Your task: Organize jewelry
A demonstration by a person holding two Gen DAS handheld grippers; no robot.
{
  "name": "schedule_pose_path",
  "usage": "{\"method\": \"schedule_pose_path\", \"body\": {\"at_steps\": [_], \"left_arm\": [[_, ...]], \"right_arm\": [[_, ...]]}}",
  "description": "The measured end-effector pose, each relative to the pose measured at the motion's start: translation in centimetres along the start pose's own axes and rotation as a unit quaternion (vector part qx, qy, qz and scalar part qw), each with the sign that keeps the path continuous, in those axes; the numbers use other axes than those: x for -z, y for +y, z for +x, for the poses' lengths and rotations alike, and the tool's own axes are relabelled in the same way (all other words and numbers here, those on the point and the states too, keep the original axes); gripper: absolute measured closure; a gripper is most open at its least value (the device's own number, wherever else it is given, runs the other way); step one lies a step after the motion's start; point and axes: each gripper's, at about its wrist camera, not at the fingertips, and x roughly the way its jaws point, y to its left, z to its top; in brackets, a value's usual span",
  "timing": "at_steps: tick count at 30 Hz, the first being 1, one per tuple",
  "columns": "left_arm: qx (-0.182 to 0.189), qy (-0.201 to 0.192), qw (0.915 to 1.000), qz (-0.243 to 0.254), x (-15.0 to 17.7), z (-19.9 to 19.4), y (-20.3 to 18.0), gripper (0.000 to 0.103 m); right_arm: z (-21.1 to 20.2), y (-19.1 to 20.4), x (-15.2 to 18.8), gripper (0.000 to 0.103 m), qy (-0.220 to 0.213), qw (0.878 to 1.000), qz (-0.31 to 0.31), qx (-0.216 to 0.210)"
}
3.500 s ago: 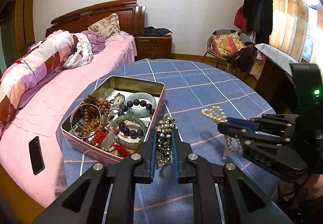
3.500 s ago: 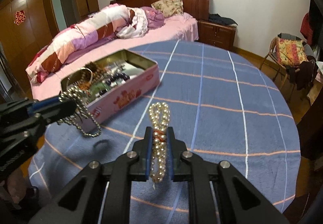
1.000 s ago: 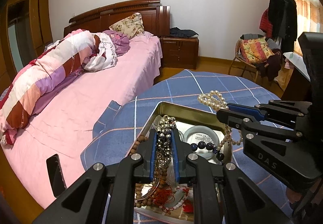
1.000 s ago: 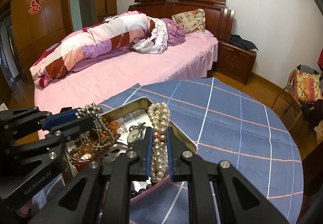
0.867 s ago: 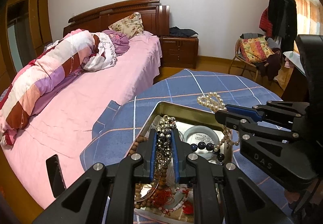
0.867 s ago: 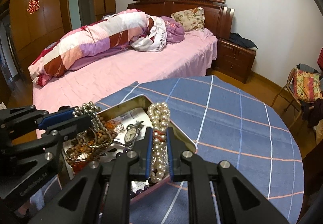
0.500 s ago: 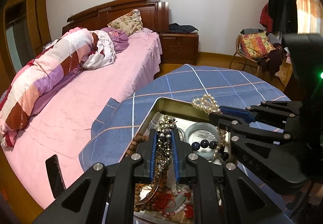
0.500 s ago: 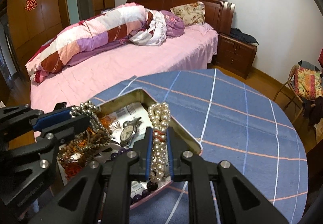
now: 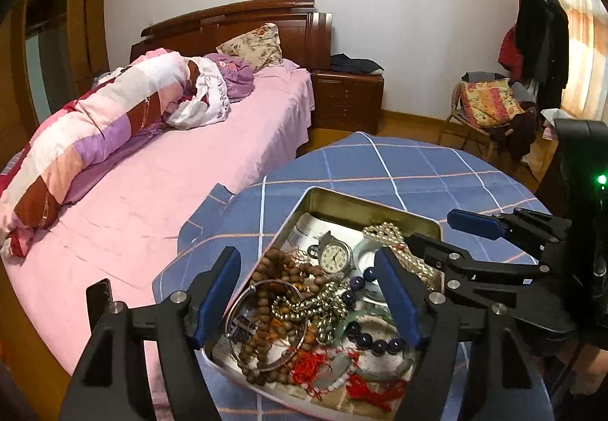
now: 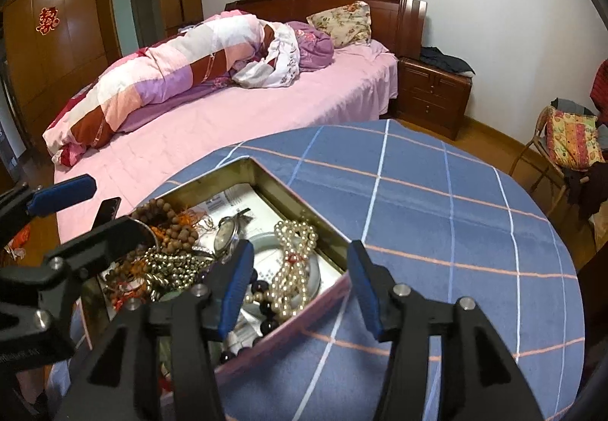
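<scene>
a: both strands were seen lying inside the tin [image 9: 374,201], and nothing was held. the left gripper [image 9: 308,295] was pictured with its jaws spread wide above the tin, having just been opened, and the silver bead chain [image 9: 308,307] was seen dropped onto the heap beside the wooden beads [image 9: 277,271].

b: and the right gripper [image 10: 300,282]?

a: its jaws had likewise just been parted, with nothing pressed between the pads. the pearl necklace [image 10: 294,261] was shown lying in the tin below them, draped over a pale bangle [image 10: 315,274] near the watch [image 9: 334,253].

b: how much of the job was judged done?

a: most of it, by appearance. no loose piece was seen on the blue checked tablecloth [image 10: 437,216] in either view, though part of the table was hidden by the grippers. what was left, if anything, was judged to be the drawing back of both tools and perhaps the closing of the tin; no lid was seen
</scene>
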Motion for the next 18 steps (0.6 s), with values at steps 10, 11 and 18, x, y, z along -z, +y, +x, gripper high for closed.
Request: {"method": "schedule_pose_path", "body": {"at_steps": [10, 11, 18], "left_arm": [[-0.008, -0.007, 0.9995, -0.029, 0.9, -1.9, 1.2, 0.03], [-0.009, -0.01, 0.9994, -0.033, 1.1, -2.2, 1.4, 0.03], [-0.01, -0.016, 0.9989, -0.044, 1.7, -3.5, 2.0, 0.03]], "right_arm": [[-3.1, 0.0, 1.0, 0.038, -0.028, 0.999, 0.014, 0.006], [-3.5, 0.0, 1.0, 0.035, -0.033, 0.999, 0.015, 0.007], [-5.5, 0.8, 1.5, 0.028, -0.057, 0.998, 0.014, 0.001]]}}
